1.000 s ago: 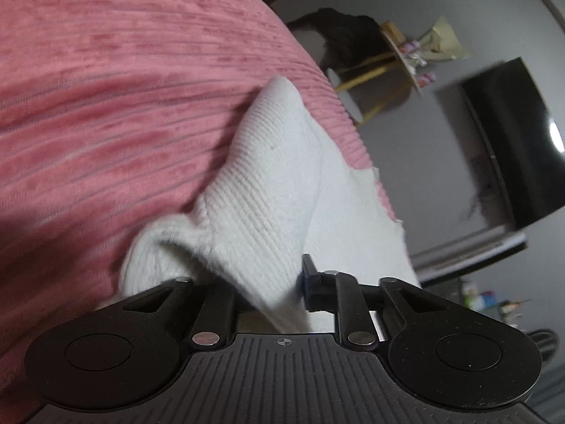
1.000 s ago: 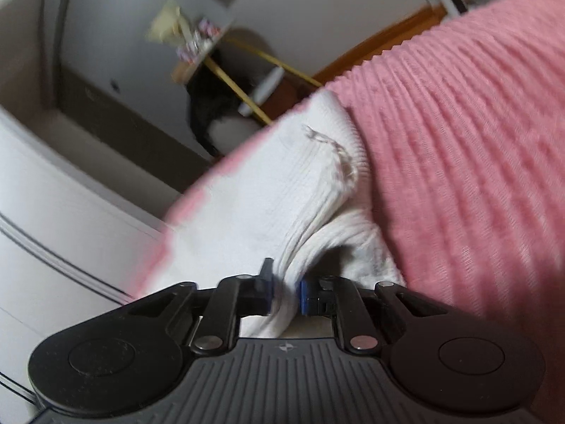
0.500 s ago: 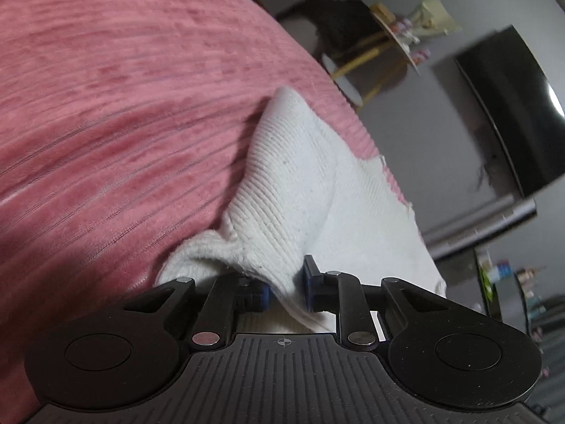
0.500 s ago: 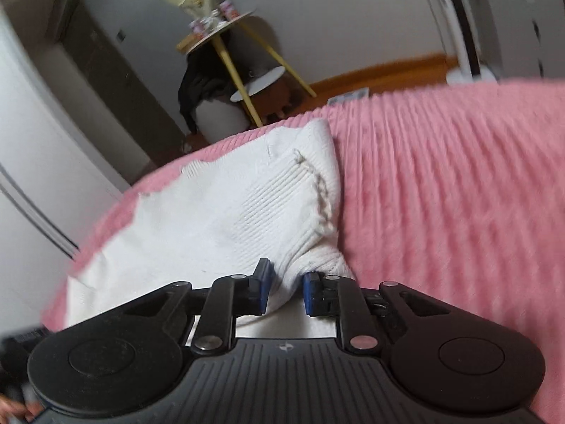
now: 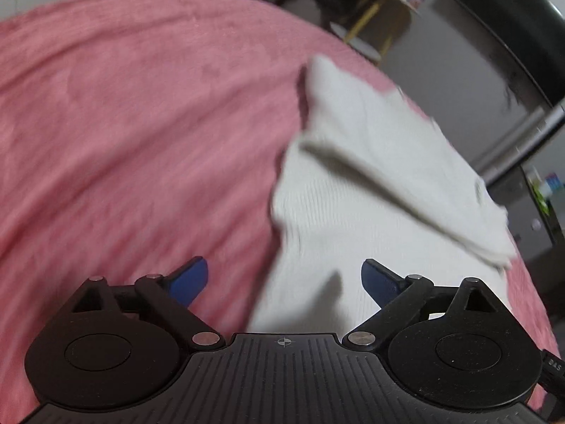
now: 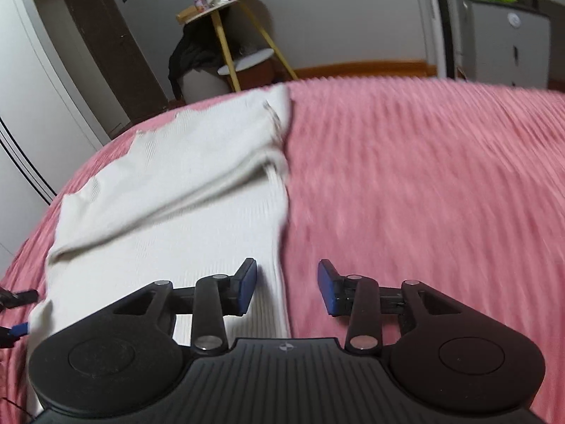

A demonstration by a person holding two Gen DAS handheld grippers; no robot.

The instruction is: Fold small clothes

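A white ribbed garment (image 5: 381,183) lies folded over itself on the pink bedspread (image 5: 141,123), its top layer ending in a fold across the middle. My left gripper (image 5: 284,281) hangs above the garment's near left edge, jaws opening wide, nothing pinched between the blue pads. In the right wrist view the same garment (image 6: 183,190) fills the left half of the bed. My right gripper (image 6: 286,286) hovers over its right edge, jaws opening, pads off the cloth. The left gripper's tip (image 6: 17,328) peeks in at the far left.
The pink bedspread (image 6: 423,183) stretches to the right. Beyond the bed stand a yellow-legged side table (image 6: 226,17) with small items, a dark garment pile (image 6: 190,56), a grey cabinet (image 6: 505,42) and a dark screen (image 5: 505,24).
Both grippers let go of the white garment and pulled back and up. The cloth they held bunched now lies flat in a fold. Both pairs of jaws went from shut to open.
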